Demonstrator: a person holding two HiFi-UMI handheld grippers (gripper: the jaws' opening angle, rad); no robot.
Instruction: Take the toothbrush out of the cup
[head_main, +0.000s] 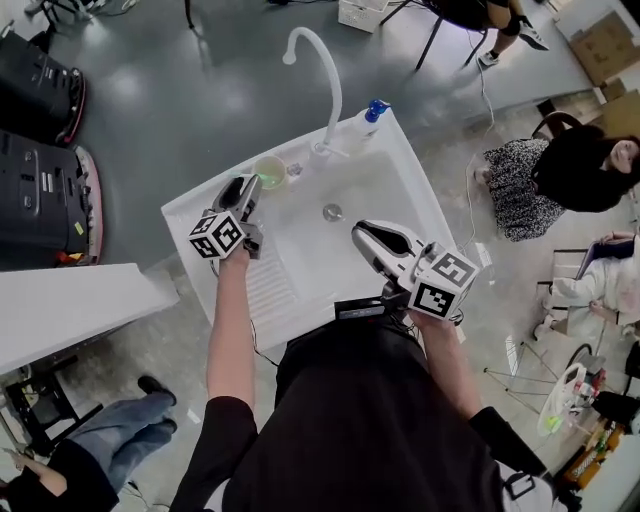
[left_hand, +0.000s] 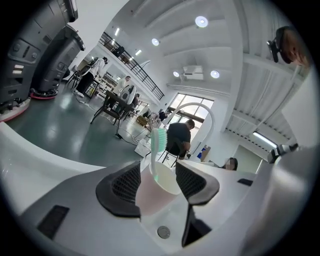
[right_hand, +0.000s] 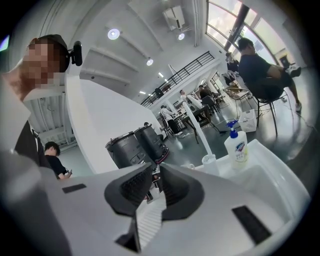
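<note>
Since the brush is not out yet, stage: approach only, none of the lifting is done
Left gripper (head_main: 244, 187): released, jaws wide apart, over the sink's left side at about 9 o'clock from the drain (head_main: 332, 212)
Gap of left gripper (left_hand: 159, 182): its own view frames the cup between the two dark pads, but I cannot tell whether either pad touches the cup wall
Cup (head_main: 270, 172): upright on the sink ledge, at about 1 o'clock from the left jaw tips and 10 o'clock from the drain
Toothbrush (left_hand: 156, 154): standing in the cup, green bristle head up and clear above the rim, leaning toward the cup's left side
Sink (head_main: 300, 245): white basin, nothing lying in it that I can make out
Faucet (head_main: 326, 70): tall white arch at 12 o'clock from the drain, just right of the cup
Soap bottle (head_main: 364, 121): blue-capped, on the back ledge at 1 o'clock from the drain
Right gripper (head_main: 366, 236): jaws drawn nearly together on nothing, hanging at 5 o'clock from the drain, well apart from the cup
Done: one gripper lined up on the cup
Left: steady the cup, take the brush by its raised end, draw it up and out
</note>
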